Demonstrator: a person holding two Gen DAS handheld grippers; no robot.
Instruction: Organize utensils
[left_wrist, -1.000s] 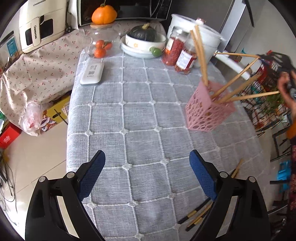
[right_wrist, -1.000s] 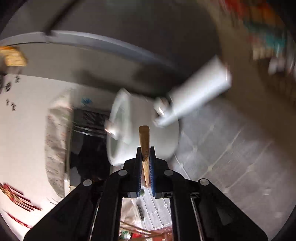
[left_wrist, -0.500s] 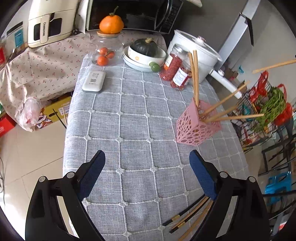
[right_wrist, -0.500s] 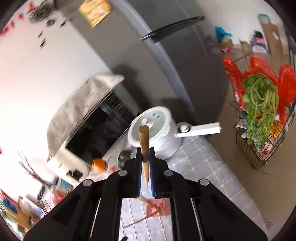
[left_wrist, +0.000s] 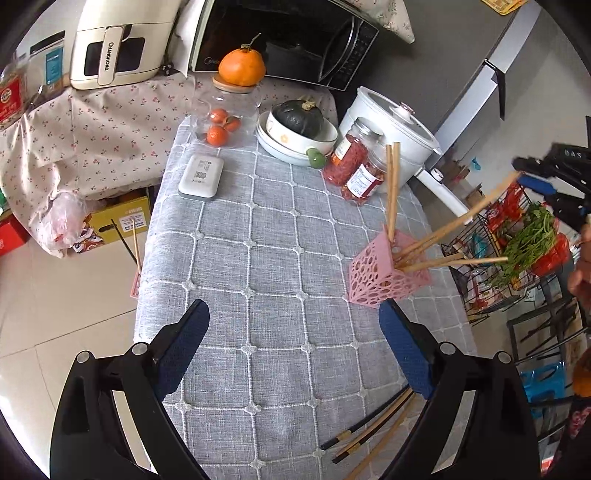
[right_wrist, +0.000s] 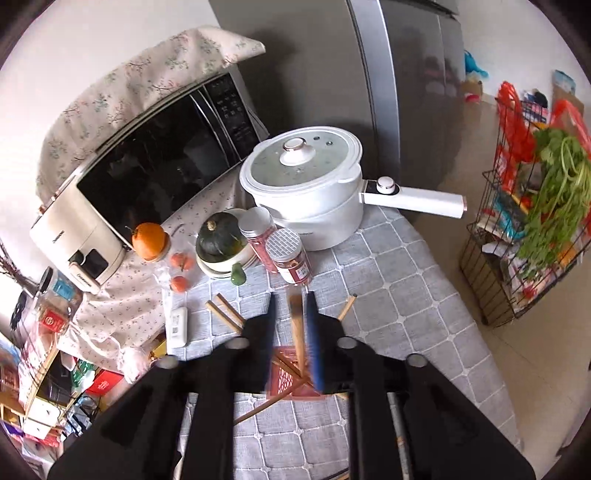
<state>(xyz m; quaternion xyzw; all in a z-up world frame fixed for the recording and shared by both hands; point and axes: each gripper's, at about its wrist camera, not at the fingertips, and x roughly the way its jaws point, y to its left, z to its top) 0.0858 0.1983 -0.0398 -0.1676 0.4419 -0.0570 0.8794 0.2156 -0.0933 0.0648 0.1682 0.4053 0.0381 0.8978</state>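
The cream appliance (left_wrist: 118, 48) at the back reads "CHANGHONG" on its handle, and the black microwave (left_wrist: 291, 40) beside it shows a small "Midea" mark. A white device (left_wrist: 201, 177) with a printed code lies on the grey checked tablecloth (left_wrist: 258, 258). Two red-filled jars (left_wrist: 354, 166) stand in front of the white pot (right_wrist: 306, 188). The pink holder (left_wrist: 384, 273) stands tilted near the table's right edge with chopsticks (left_wrist: 391, 188) fanning out of it. The right gripper (right_wrist: 291, 325) has just been opening; one chopstick (right_wrist: 295, 332) stands loose between its parted jaws, above the holder. The left gripper (left_wrist: 295, 339) hangs wide apart and empty, with loose chopsticks (left_wrist: 373, 428) by its right finger.
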